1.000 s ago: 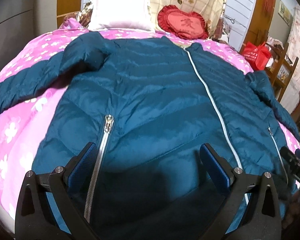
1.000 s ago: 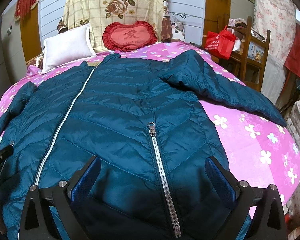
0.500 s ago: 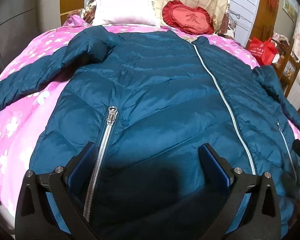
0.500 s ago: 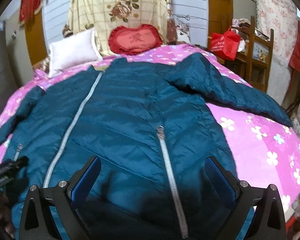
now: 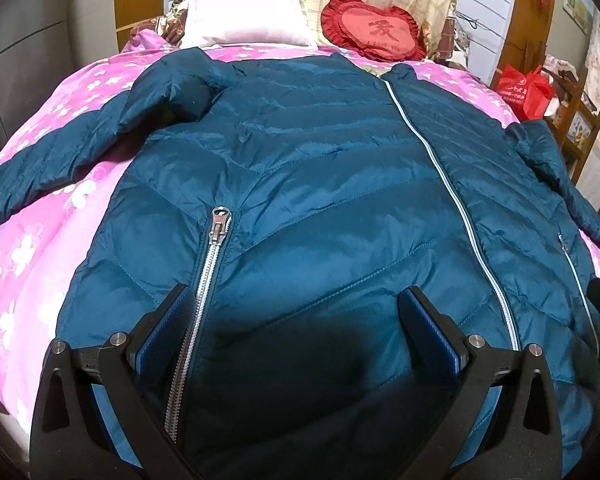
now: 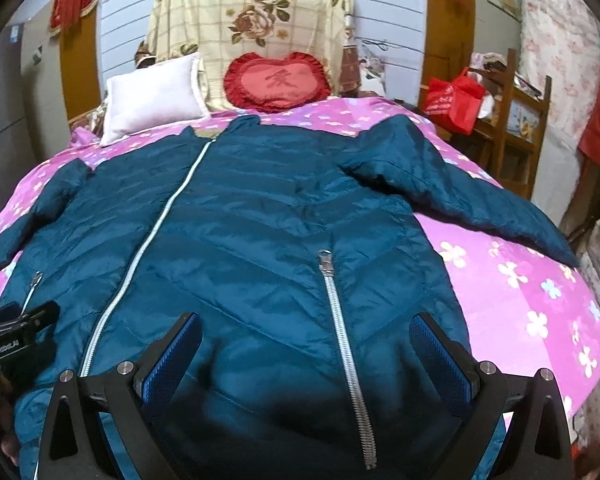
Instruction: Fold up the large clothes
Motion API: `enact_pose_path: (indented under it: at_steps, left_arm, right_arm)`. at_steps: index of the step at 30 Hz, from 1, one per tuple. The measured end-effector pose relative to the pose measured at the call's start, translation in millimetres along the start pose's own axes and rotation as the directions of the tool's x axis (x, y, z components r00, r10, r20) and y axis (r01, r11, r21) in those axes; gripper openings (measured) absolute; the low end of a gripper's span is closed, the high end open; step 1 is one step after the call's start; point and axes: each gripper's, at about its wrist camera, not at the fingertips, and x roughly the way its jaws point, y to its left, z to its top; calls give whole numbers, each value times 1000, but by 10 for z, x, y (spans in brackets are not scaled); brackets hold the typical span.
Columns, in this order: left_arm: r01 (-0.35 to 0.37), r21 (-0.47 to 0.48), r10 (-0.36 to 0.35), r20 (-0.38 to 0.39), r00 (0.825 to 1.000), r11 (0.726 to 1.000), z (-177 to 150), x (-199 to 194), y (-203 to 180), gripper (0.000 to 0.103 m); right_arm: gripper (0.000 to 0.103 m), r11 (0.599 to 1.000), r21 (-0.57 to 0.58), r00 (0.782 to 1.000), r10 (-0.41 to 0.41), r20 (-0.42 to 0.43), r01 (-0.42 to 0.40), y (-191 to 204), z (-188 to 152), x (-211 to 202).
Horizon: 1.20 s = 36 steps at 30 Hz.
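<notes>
A teal quilted puffer jacket (image 5: 320,184) (image 6: 268,216) lies front up and zipped on a pink flowered bedspread (image 5: 28,264) (image 6: 524,296), both sleeves spread outward. My left gripper (image 5: 296,312) hangs open just above the hem, beside the left pocket zipper (image 5: 216,240). My right gripper (image 6: 306,340) is open too, over the hem around the right pocket zipper (image 6: 336,312). Neither holds fabric. The left gripper's body (image 6: 16,332) shows at the left edge of the right wrist view.
A white pillow (image 5: 244,16) (image 6: 152,96) and a red heart cushion (image 5: 372,36) (image 6: 276,80) lean at the head of the bed. A red bag (image 6: 452,100) and wooden shelves (image 6: 524,120) stand to the right.
Both grippers have moved forward and a little lower over the jacket's hem; the jacket fills more of each view. The jacket itself has not shifted.
</notes>
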Motion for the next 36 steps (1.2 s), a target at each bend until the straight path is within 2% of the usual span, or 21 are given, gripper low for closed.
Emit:
enact_pose_path:
  at_steps: [6,9,13,16,18,20,23,24,28,29,30,32,33,34,35,36]
  left_arm:
    - [32,-12,-33,-4,999,999,13,-37,56,102]
    - [37,-69,-35,27,999,997,117,-152,375,102]
    - [-52,-174,65,70,995,983,389,-290,1097,102]
    - [-158,-231,183,92,979,960,552,-384,1676,102]
    - [-251,-255,282,93,955,934,632,-446,2071,102]
    - [-365,-282,399,72,914,888,667,-470,2511,102]
    - [-501,-320,524,-18,852,804,680,-347,3084,102]
    - [-525,-322,536,-63,842,787,679,-246,3249,102]
    - [-492,-350,443,-214,870,797,612,194,3617,103]
    - [-478,-371,435,-199,878,796,613,199,3634,103]
    - [-477,-383,438,-190,879,791,636,206,3637,103]
    - [-472,-374,433,-187,882,798,699,263,3588,102]
    - [-461,-368,428,-173,887,807,720,267,3563,92]
    - [-446,-356,419,-154,895,821,771,272,3520,71]
    - [-431,-342,411,-133,902,835,816,276,3472,56]
    - [-400,-336,386,-111,916,853,857,275,3446,26]
  right_arm:
    - [103,1000,-8,1000,-20,-19,20,-10,-5,33]
    - [103,1000,-13,999,-27,-25,27,-3,-4,55]
    - [103,1000,-7,1000,-11,-26,10,8,9,52]
    - [103,1000,-8,1000,-3,-23,2,19,14,49]
    - [103,1000,-10,1000,-3,-31,3,24,13,65]
    - [103,1000,-8,999,1,-36,-1,21,11,68]
    - [103,1000,-4,999,8,-36,-8,16,16,64]
    - [103,1000,-4,999,9,-37,-9,18,15,66]
    - [103,1000,-12,998,2,-55,-3,39,1,95]
    - [103,1000,-14,998,0,-59,-1,45,-5,102]
    - [103,1000,-16,998,-2,-62,1,51,-13,109]
    - [103,1000,-22,997,-7,-72,6,56,-27,122]
    - [103,1000,-22,997,-9,-74,8,50,-31,133]
    - [103,1000,-21,997,-11,-76,9,45,-33,136]
    - [103,1000,-17,997,-11,-78,10,36,-34,139]
    - [103,1000,-13,997,-11,-79,10,26,-38,143]
